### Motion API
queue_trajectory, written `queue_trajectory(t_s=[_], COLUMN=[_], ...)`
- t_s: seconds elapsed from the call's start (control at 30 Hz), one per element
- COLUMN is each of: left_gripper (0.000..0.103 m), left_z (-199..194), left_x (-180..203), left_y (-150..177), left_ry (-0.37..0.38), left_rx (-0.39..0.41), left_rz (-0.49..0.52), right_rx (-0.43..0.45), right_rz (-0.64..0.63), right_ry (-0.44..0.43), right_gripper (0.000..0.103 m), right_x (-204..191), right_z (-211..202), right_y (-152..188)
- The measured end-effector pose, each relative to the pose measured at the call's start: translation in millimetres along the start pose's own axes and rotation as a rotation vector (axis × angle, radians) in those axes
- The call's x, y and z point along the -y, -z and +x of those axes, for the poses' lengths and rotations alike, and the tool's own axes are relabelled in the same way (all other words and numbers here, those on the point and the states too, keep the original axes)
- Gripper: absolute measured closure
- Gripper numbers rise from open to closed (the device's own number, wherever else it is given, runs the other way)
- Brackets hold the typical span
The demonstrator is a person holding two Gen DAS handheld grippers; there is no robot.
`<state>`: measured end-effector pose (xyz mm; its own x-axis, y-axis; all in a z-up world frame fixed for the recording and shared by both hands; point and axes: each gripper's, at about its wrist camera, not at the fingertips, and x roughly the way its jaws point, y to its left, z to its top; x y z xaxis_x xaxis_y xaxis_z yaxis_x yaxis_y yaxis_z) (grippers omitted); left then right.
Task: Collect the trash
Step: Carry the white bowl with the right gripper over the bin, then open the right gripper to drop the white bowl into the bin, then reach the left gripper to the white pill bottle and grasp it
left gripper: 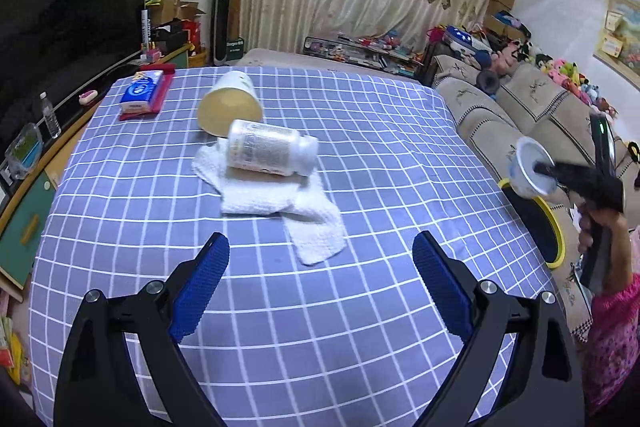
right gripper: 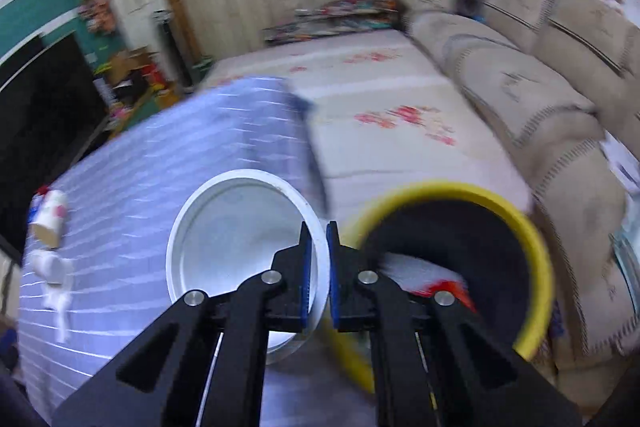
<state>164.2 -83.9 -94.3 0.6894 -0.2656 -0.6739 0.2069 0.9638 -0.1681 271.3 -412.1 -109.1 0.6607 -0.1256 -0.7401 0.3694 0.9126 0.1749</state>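
Right gripper (right gripper: 318,235): jaws clamped on the rim of a white cup (right gripper: 240,259), held in the air beside the table edge, next to a yellow-rimmed bin (right gripper: 532,251) with a black liner.
Left gripper (left gripper: 320,259): jaws wide apart, empty, above the checked cloth (left gripper: 360,307).
Table: white bottle (left gripper: 272,149) on its side across a white towel (left gripper: 280,203); tipped paper cup (left gripper: 230,103) just behind it; tissue pack (left gripper: 142,93) at the far left corner.
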Motion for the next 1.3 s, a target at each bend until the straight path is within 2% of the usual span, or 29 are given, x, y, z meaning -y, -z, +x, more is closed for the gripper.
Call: queue_trajectory(t_s=[0.17, 0.4, 0.43, 0.47, 0.5, 0.53, 0.8, 0.93, 1.07, 1.13, 1.3], left_gripper=[0.011, 0.011, 0.011, 0.011, 0.011, 0.011, 0.011, 0.008, 0.006, 0.006, 0.006], left_z=[4, 11, 12, 12, 13, 13, 29, 49, 72, 86, 109], left_x=[14, 23, 22, 21, 19, 18, -4, -12, -9, -10, -15], left_y=[-2, -6, -6, -6, -6, -7, -18, -35, -49, -57, -70], left_ry=[-0.006, -0.015, -0.018, -0.023, -0.032, -0.035, -0.05, -0.058, -0.106, -0.146, -0.157], left_rx=[-0.005, -0.024, -0.025, -0.025, -0.024, -0.023, -0.021, -0.02, -0.008, -0.013, -0.045], left_rz=[0.02, 0.027, 0.027, 0.026, 0.025, 0.024, 0.016, 0.046, 0.12, 0.153, 0.184], right_rx=[-0.064, -0.095, -0.093, -0.09, -0.088, -0.084, -0.015, -0.001, 0.0, 0.0, -0.001], right_rz=[0.085, 0.119, 0.117, 0.118, 0.116, 0.111, 0.087, 0.057, 0.048, 0.046, 0.035], right_ry=[0.088, 0.11, 0.115, 0.121, 0.127, 0.13, 0.131, 0.118, 0.105, 0.101, 0.096], right_gripper=[0.094, 0.092, 0.089, 0.075, 0.056, 0.051, 0.05, 0.05, 0.05, 0.05, 0.05], right_x=[69, 97, 97, 97, 96, 94, 82, 68, 60, 57, 52], right_z=[17, 34, 36, 38, 40, 38, 19, 13, 13, 13, 13], right_y=[23, 38, 41, 41, 39, 40, 34, 32, 29, 29, 27])
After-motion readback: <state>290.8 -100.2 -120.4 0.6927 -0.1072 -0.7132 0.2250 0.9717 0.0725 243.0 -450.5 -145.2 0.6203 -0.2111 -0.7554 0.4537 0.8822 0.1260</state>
